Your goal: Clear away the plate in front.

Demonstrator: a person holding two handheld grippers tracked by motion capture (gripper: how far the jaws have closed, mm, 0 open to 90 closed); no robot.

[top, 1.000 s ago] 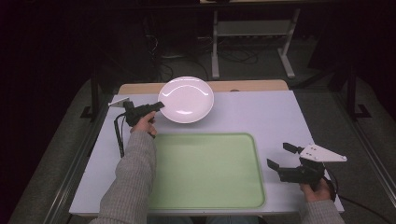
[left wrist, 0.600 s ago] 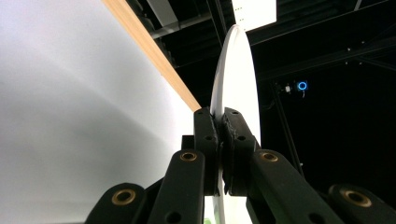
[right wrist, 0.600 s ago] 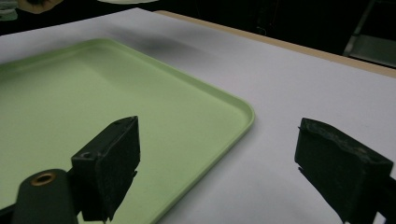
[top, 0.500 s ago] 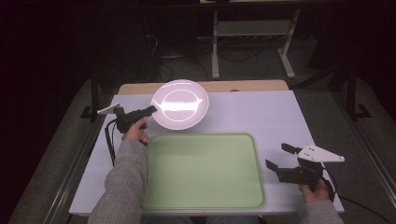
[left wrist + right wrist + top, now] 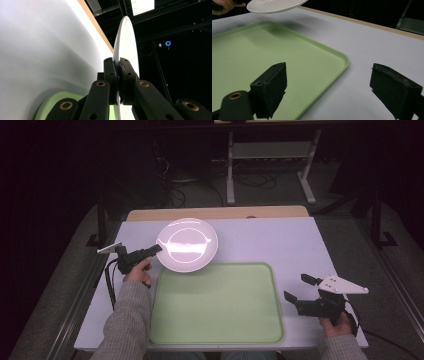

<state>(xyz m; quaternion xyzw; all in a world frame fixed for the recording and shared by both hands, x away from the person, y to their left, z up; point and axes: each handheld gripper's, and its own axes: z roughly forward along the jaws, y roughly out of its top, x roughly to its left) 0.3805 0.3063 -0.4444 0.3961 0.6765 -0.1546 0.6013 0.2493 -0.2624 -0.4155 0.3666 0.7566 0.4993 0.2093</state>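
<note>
1. Since 1 second ago, when it was seen farther right near the table's far edge, the white plate (image 5: 187, 244) has been carried leftward and nearer to the person, as the high view shows.
2. Its rim is pinched between the closed jaws of the left gripper (image 5: 155, 250); in the left gripper view the plate (image 5: 123, 42) is seen edge-on, clamped between the 2 black pads.
3. The plate is held clear of the white table (image 5: 280, 240): in the right gripper view a shadow is cast beneath the plate (image 5: 275, 5) onto the surface below.
4. The plate's near edge now overlaps the far left corner of the green tray (image 5: 220, 305), so a placement onto the tray is judged to be the step in hand; the plate has not yet been set down.
5. The right gripper (image 5: 298, 290) is kept beside the tray's right edge, its jaws spread wide with nothing between them, as the right gripper view confirms. No shift from its earlier spot can be made out.
6. No brand, label or readable writing can be made out on the plate, the tray or the table.
</note>
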